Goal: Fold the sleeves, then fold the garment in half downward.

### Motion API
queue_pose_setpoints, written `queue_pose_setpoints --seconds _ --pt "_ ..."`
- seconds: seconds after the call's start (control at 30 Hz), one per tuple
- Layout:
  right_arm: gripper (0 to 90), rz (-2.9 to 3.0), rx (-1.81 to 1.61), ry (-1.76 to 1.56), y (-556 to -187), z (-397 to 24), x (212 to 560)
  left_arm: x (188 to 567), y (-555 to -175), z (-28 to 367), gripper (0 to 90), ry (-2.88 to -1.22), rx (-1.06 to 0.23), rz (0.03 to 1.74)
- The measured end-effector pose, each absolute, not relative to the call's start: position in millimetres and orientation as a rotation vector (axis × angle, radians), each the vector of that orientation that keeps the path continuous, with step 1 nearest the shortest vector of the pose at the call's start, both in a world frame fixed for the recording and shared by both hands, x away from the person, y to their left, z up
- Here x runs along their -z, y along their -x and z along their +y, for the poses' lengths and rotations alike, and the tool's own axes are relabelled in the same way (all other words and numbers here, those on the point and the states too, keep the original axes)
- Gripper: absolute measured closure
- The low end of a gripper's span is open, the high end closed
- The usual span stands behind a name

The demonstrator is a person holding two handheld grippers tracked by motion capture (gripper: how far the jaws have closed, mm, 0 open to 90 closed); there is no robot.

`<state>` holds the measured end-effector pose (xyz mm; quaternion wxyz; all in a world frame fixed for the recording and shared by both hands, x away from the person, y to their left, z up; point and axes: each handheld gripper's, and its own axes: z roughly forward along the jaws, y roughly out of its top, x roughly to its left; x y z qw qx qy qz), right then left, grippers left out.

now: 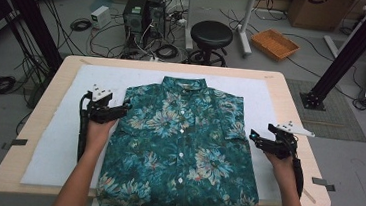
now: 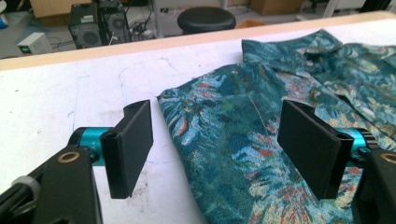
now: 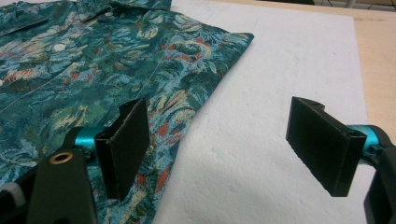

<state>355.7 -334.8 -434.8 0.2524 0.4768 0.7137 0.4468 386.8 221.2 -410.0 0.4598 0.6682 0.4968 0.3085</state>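
Note:
A teal floral button-up shirt (image 1: 182, 143) lies flat, front up, on a white foam pad (image 1: 52, 142), collar toward the far side and hem hanging over the near table edge. My left gripper (image 1: 122, 109) sits at the shirt's left shoulder edge. Its jaws stand wide open in the left gripper view (image 2: 222, 149), straddling the shirt's folded edge (image 2: 243, 140) without pressing it. My right gripper (image 1: 257, 137) rests by the shirt's right side. It is open too (image 3: 224, 147), one jaw over the shirt (image 3: 93, 60), the other over the pad (image 3: 261, 140).
The pad covers a light wooden table (image 1: 34, 115). Beyond the far edge stand a black round stool (image 1: 211, 35), computer towers (image 1: 143, 14) amid tangled cables, and an orange basket (image 1: 275, 43) on the floor. Bare pad lies on both sides of the shirt.

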Motion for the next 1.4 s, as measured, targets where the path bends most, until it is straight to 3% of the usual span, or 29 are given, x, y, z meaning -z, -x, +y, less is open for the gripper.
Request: queue_pose_setpoints --seconds 0.87,1.4 --pt "21.9 1.909 -1.198 -1.254 -354 -341 432 419 -369 239 25.8 -1.604 -0.708 1.188" --pt "21.9 1.929 -1.216 -1.281 -357 -337 432 417 -383 244 26.1 -1.631 -0.697 1.213"
